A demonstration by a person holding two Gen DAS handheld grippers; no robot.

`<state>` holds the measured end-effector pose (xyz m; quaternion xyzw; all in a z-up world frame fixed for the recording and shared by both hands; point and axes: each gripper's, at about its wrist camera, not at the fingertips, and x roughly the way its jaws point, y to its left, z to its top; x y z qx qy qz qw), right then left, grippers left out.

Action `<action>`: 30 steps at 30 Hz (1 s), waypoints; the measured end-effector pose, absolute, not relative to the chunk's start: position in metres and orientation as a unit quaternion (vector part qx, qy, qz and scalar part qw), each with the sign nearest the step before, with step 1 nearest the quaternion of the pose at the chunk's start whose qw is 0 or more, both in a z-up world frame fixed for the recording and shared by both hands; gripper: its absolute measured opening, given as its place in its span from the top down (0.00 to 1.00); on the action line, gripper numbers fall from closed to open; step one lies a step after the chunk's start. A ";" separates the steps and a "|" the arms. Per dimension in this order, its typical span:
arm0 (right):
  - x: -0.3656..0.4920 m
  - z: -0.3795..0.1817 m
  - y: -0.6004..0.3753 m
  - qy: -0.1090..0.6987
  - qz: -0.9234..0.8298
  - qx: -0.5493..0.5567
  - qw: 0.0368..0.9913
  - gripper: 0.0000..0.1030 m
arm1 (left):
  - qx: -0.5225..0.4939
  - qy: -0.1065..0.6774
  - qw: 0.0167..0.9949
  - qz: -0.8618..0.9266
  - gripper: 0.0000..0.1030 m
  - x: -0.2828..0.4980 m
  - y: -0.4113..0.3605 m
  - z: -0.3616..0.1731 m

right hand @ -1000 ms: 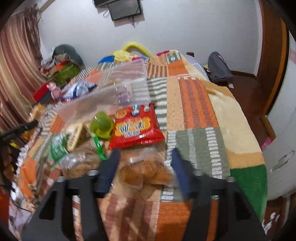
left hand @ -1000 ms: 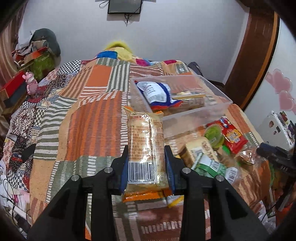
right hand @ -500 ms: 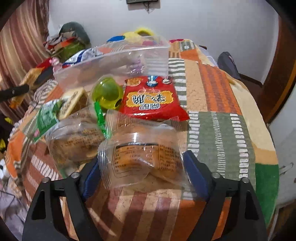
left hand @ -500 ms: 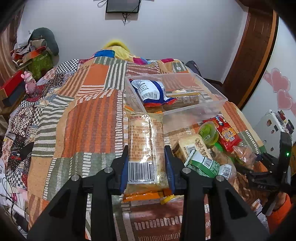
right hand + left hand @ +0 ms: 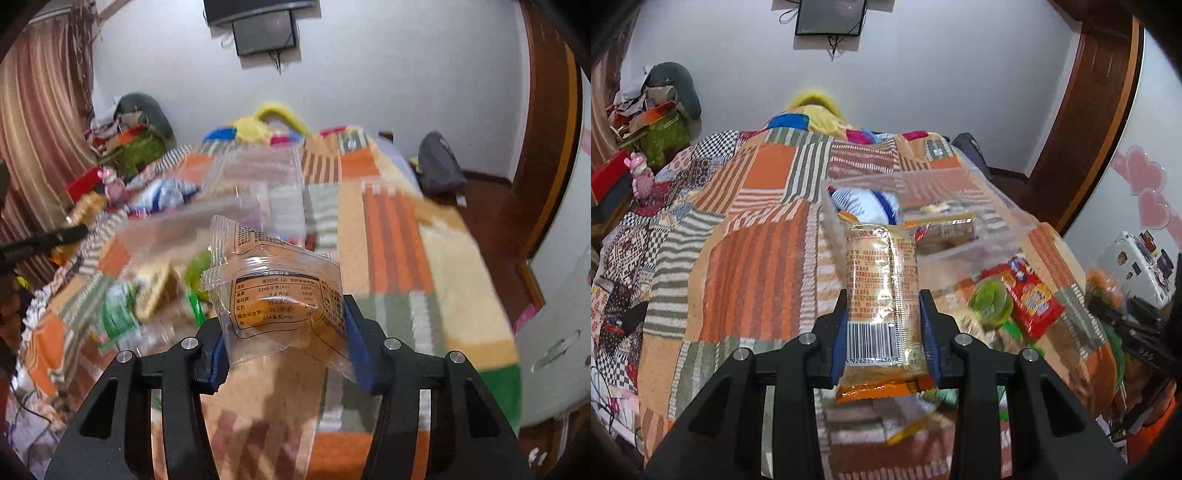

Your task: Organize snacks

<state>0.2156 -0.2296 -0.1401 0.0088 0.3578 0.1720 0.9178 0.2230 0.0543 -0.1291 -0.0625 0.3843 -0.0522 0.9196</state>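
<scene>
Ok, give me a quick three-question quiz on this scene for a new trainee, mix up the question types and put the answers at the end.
1. True or false: the left gripper is empty.
2. Multiple choice: the right gripper holds A) the red bag, B) a clear packet, C) the green cup.
3. Fill in: the blue-and-white bag lies inside the clear ____.

Key
1. False: it is shut on a long barcoded packet.
2. B: the clear packet is held above the quilt; the red bag and green cup lie on the bed.
3. Bin.
</scene>
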 end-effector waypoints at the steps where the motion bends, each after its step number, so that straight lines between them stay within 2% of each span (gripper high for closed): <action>1: 0.219 -0.132 -0.229 0.348 0.175 0.012 0.921 0.52 | -0.063 0.381 0.921 -0.054 0.67 0.228 0.052 -0.126; 7: 0.242 -0.103 -0.214 0.307 0.188 0.011 0.933 0.52 | -0.056 0.370 0.925 -0.060 0.67 0.256 0.036 -0.115; 14: 0.279 -0.097 -0.189 0.299 0.205 0.009 0.932 0.52 | -0.044 0.366 0.927 -0.070 0.67 0.294 0.017 -0.109; 26: 0.328 -0.121 -0.163 0.349 0.213 -0.004 0.913 0.51 | -0.043 0.397 0.913 -0.084 0.67 0.348 0.001 -0.135; 30: 0.336 -0.129 -0.159 0.369 0.213 -0.007 0.905 0.48 | -0.051 0.413 0.905 -0.086 0.67 0.356 0.002 -0.146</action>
